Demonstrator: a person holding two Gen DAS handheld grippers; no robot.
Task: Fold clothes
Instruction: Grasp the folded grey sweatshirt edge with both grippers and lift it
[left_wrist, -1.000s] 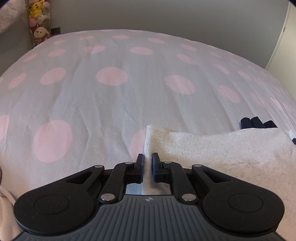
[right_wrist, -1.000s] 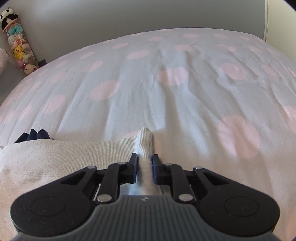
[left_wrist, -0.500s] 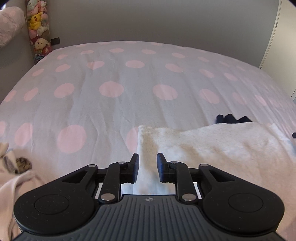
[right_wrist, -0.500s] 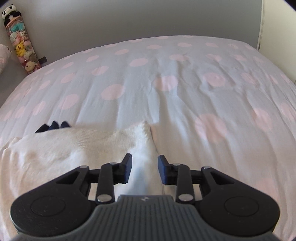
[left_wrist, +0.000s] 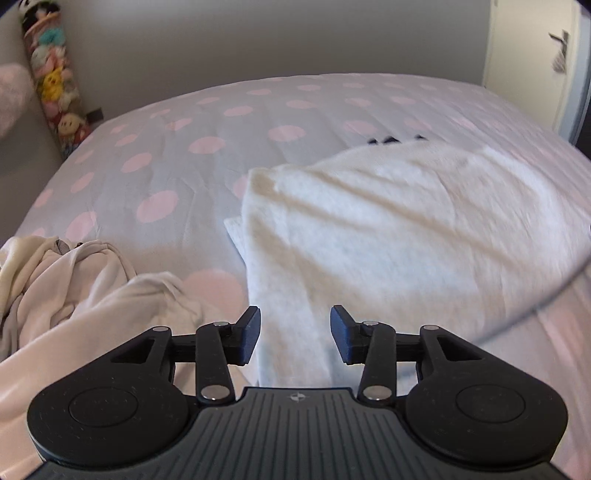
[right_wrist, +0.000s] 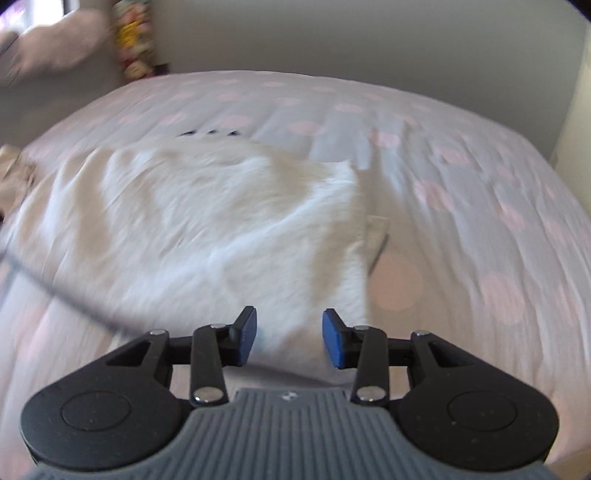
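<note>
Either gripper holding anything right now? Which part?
Nothing held. Left gripper and right gripper have just been opening; both stand clear above the folded white garment.

Left gripper (left_wrist: 294, 334) tilted downward, jaws just opening, nothing clamped; right gripper (right_wrist: 288, 338) likewise, pads apart.

The bedspread (left_wrist: 229, 155) is pale lilac-grey with a pattern of round pink dots. On it lies a cream-white knit garment (left_wrist: 388, 229) with a fine ribbed texture; a scrap of dark navy fabric (left_wrist: 388, 140) peeks out at its far edge. Near the left edge of the bed is a heap of off-white and pale pink clothes (left_wrist: 74, 288). The wall (left_wrist: 277, 40) behind is plain grey, the door (left_wrist: 532, 55) cream. A column of soft toys (left_wrist: 55, 81) shows yellow, pink, mint and red. The left gripper (left_wrist: 294, 334) is black with dark pads; the right gripper (right_wrist: 289, 339) is black with blue pads.
</note>
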